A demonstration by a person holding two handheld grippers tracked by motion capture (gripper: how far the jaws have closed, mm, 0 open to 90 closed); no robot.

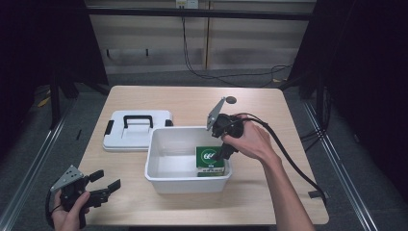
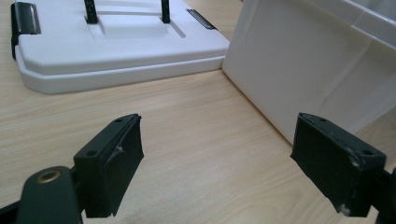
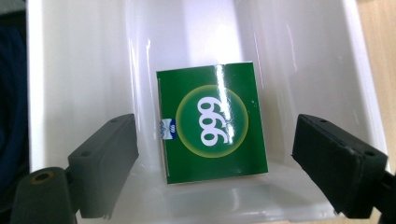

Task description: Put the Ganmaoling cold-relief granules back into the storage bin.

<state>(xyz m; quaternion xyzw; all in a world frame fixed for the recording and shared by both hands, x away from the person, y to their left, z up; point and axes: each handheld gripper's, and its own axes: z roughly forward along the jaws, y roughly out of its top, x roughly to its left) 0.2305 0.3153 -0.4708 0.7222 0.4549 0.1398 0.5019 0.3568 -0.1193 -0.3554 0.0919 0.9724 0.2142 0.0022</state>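
Green box flat in the white bin, right claw spread wide above it, untouching; left claw likewise spread, empty.

A green box bears white "999" in a yellow-ringed circle. It lies in a white bin; the white lid has black handle and latches.
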